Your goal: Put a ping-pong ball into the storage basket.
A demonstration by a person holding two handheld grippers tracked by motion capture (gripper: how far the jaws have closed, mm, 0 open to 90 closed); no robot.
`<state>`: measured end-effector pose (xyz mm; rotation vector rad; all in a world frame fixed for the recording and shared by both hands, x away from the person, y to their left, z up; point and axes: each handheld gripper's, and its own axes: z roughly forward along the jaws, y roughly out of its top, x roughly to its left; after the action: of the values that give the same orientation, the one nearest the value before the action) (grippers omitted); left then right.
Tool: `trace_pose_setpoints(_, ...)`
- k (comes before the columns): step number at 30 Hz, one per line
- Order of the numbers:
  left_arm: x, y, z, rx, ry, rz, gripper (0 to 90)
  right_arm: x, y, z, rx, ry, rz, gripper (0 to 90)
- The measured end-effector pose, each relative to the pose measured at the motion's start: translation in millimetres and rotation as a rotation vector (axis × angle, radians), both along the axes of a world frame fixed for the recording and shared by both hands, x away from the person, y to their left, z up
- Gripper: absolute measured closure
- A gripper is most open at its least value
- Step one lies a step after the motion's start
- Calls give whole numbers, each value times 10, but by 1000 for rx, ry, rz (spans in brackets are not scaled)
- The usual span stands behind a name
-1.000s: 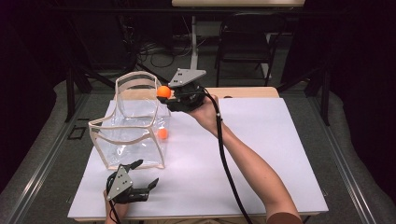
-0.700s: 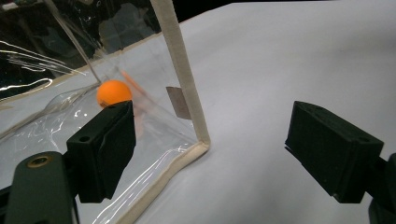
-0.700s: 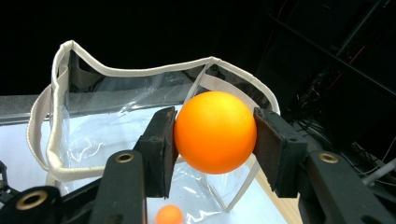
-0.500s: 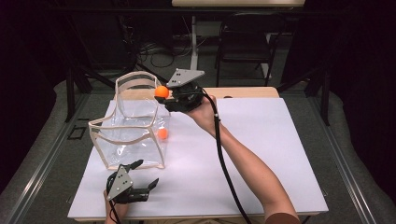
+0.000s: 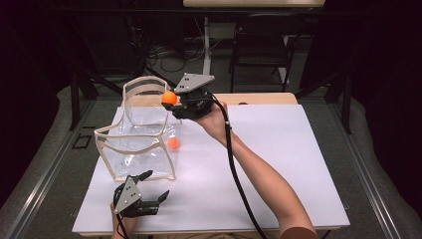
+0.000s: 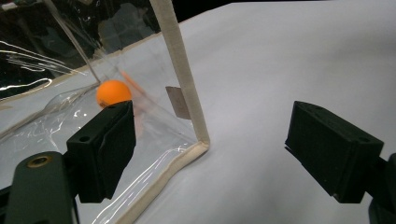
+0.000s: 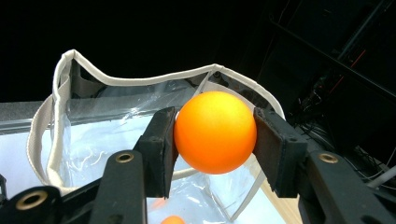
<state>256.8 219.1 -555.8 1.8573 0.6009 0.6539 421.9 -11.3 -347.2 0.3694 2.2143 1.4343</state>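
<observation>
Orange ball (image 7: 215,132) clamped between right gripper (image 5: 175,102) fingers at widest part, over clear bag (image 5: 139,144). Light, smooth, likely slippery. Left gripper (image 5: 149,186) fingers apart.

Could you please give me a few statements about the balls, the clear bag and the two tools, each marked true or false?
1. The right tool is shut on an orange ball. True.
2. The held ball is already resting on the table. False: it is held up in the air by the rim of the clear bag.
3. Another orange ball lies inside the bag. True.
4. The left tool grips the bag's edge. False: its jaws stand open beside the bag's near corner, holding nothing.
5. The bag lies flat and folded. False: it stands upright with its top open.
</observation>
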Motion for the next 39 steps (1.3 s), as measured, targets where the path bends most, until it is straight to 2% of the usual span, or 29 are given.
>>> trace_pose_setpoints(39, 1, 3, -1, -3, 0, 2, 158, 98, 199, -46, -3, 25, 2, 508)
